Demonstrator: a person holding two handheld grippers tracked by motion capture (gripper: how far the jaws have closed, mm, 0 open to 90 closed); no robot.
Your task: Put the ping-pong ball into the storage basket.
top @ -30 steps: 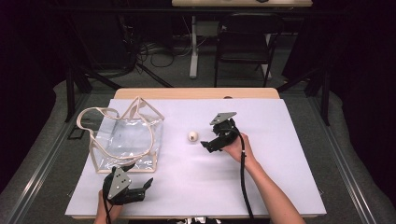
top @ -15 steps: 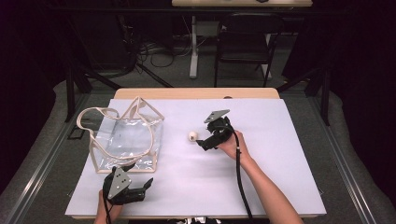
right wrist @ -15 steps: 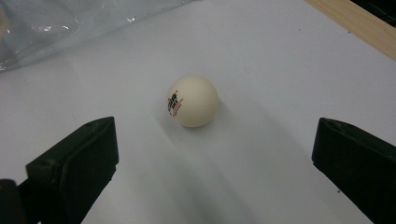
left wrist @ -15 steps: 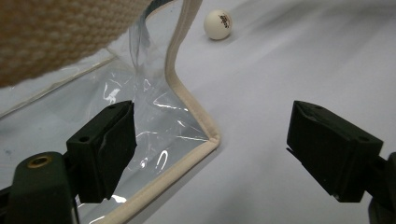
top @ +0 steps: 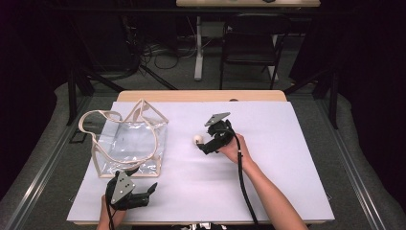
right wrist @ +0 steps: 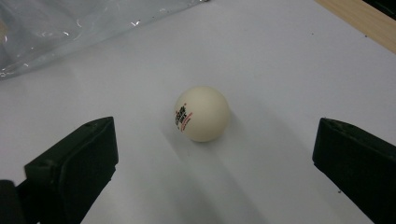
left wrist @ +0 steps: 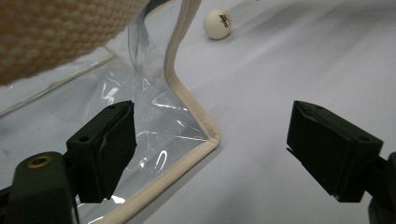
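1. Ball [right wrist: 201, 113] lies on the white surface [top: 287, 158], ahead of the right gripper's [right wrist: 215, 154] jaws and between their lines, touching neither.
2. Those jaws stand wide apart, one on each side of the ball, with bare surface between them and it.
3. The ball is white with small red and dark print on its side.
4. In the high view the right gripper [top: 203, 146] sits just beside the ball [top: 197, 139], held by the person's right hand [top: 233, 147].
5. The left gripper's [left wrist: 210, 154] jaws are also wide and hold nothing.
6. A clear bag [left wrist: 154, 116] with cream trim lies by the left jaw; its corner reaches between the jaws, nearer the left one.
7. The ball [left wrist: 218, 23] shows well beyond the left gripper's jaws, past the bag's edge.
8. In the high view the left gripper [top: 143, 196] rests near the bag's [top: 129, 143] near edge.
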